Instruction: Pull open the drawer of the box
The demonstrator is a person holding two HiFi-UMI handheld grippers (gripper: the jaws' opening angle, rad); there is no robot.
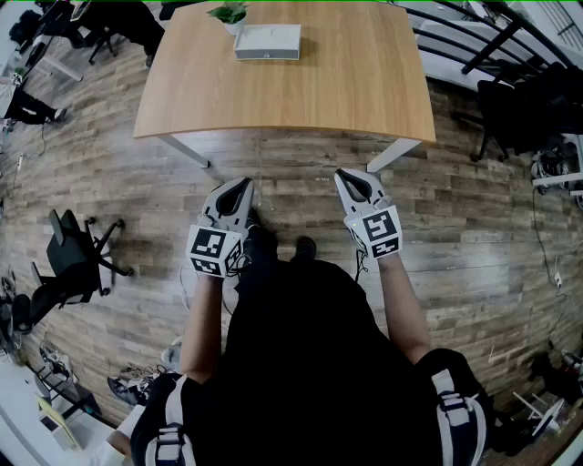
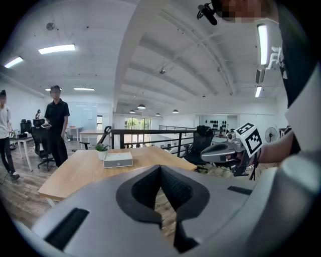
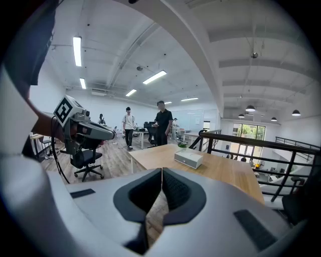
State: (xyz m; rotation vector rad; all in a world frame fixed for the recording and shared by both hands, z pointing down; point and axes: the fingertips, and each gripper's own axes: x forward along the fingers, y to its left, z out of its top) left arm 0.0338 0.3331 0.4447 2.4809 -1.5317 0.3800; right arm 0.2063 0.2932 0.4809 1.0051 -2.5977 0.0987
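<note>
The white box (image 1: pixel 267 41) lies at the far side of the wooden table (image 1: pixel 301 100), with its drawer closed, next to a small potted plant (image 1: pixel 230 13). Both grippers hang over the floor well short of the table's near edge. My left gripper (image 1: pixel 244 185) is shut and holds nothing; so is my right gripper (image 1: pixel 342 175). In the left gripper view the jaws of the left gripper (image 2: pixel 160 166) meet, with the box (image 2: pixel 118 159) far ahead and the right gripper (image 2: pixel 220 150) at the right. In the right gripper view the right gripper (image 3: pixel 162 169) is also shut, and the box (image 3: pixel 188 158) is distant.
A black office chair (image 1: pixel 77 255) stands on the wooden floor at the left. A black railing (image 2: pixel 150 134) runs behind the table. Two people (image 3: pixel 161 123) stand beyond the table by other desks. White table legs (image 1: pixel 187 150) show under the near edge.
</note>
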